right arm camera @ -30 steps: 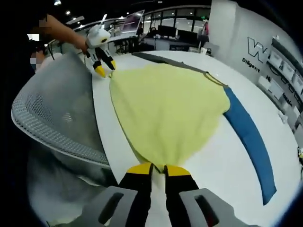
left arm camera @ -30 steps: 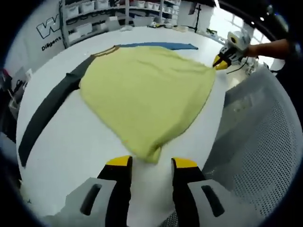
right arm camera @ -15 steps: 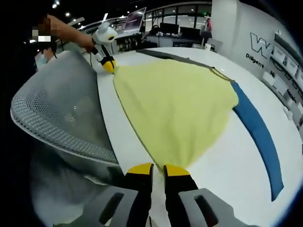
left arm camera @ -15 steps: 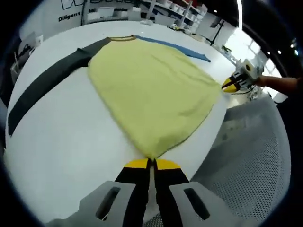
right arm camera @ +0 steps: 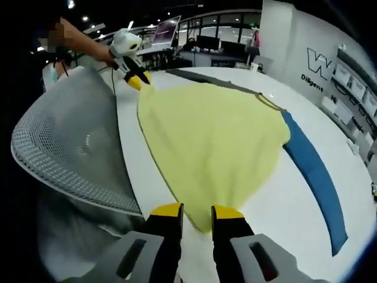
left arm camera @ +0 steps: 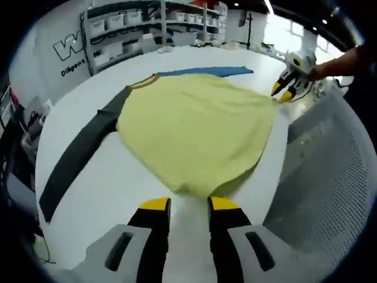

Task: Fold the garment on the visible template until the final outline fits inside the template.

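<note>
The yellow garment [left arm camera: 197, 132] lies spread flat on the white table [left arm camera: 106, 183] — not folded yet, so most of the job looks left to do. A dark strip [left arm camera: 79, 154] and a blue strip [right arm camera: 312, 171] lie along its sides. The left gripper [left arm camera: 184, 203] is let go, with its jaws apart at the near hem. The right gripper [right arm camera: 197, 208] is let go too, at the other corner. A mesh chair [right arm camera: 65, 153] stands just beside the table.

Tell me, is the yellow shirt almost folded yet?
Not yet. The yellow shirt lies spread flat on the white table. Both sleeves, dark and blue, stick straight out. Each open hand-held gripper, left and right, sits at a hem corner. All the folding is left.
</note>
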